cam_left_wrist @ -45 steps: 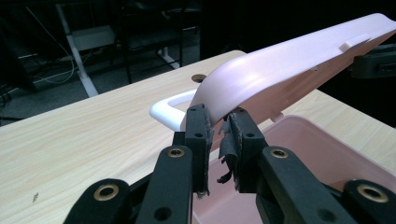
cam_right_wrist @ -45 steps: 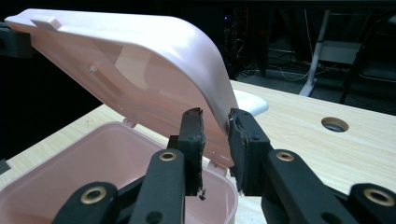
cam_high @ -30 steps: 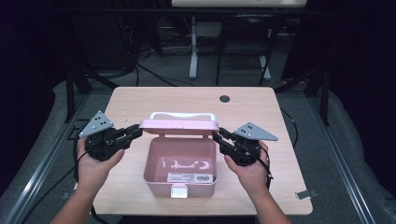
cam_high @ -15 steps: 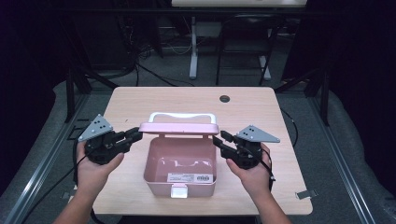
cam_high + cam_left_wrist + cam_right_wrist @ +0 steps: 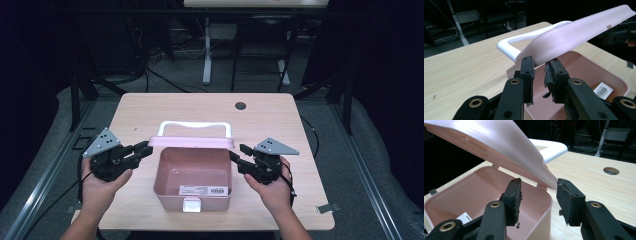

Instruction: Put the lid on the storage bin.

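A pink box (image 5: 170,197) stands open in the middle of the table, its lid (image 5: 192,142) raised with a white handle (image 5: 195,125) behind it. My left gripper (image 5: 146,148) is at the lid's left corner. In the left gripper view that corner (image 5: 541,58) lies between the pads and touches both; these jaws have just been opening a little. My right gripper (image 5: 237,154) is at the lid's right corner. In the right gripper view its jaws have just been opening and stand wide, with the lid's tip (image 5: 550,182) loose between them, close to one pad.
Inside the box lies a white barcode label (image 5: 205,190), and a white latch (image 5: 191,204) sits on its front wall. The wooden table (image 5: 150,110) has a round cable hole (image 5: 240,106) at the back right. Dark floor, cables and stands lie beyond.
The lid's edge has come slightly toward the near side, both hands with it. The right jaws have spread apart off the lid's corner.
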